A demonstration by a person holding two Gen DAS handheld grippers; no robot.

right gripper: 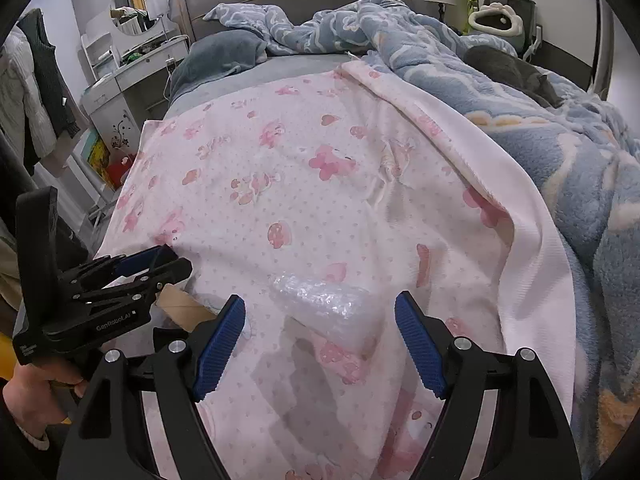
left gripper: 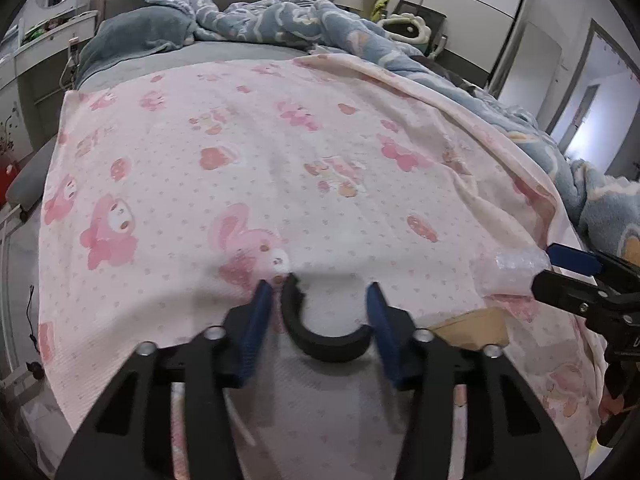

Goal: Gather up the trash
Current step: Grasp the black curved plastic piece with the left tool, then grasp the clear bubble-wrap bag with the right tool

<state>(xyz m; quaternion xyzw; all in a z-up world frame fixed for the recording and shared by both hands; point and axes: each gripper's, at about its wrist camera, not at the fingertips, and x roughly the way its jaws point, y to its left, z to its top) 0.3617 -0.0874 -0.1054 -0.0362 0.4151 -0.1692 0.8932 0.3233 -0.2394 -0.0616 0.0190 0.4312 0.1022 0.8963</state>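
On the pink printed sheet (left gripper: 240, 152) lies a black curved piece (left gripper: 324, 344), and my left gripper (left gripper: 320, 292) is shut on it, a blue pad at each end. A crumpled piece of clear bubble wrap (right gripper: 344, 320) rests on the sheet between the wide-apart fingers of my right gripper (right gripper: 320, 308), whose pads stand clear of it. The left wrist view shows the same bubble wrap (left gripper: 504, 276) at the tips of the right gripper (left gripper: 544, 268). A brown cardboard piece (right gripper: 180, 304) lies between the two grippers. A hand (right gripper: 32, 392) holds the left gripper (right gripper: 176, 262).
A rumpled blue blanket (right gripper: 560, 152) is piled along the right side of the bed, with a grey furry shape (right gripper: 512, 64) on it. A grey pillow (right gripper: 216, 56) lies by the headboard. A white dressing table (right gripper: 132, 76) with a mirror stands to the left.
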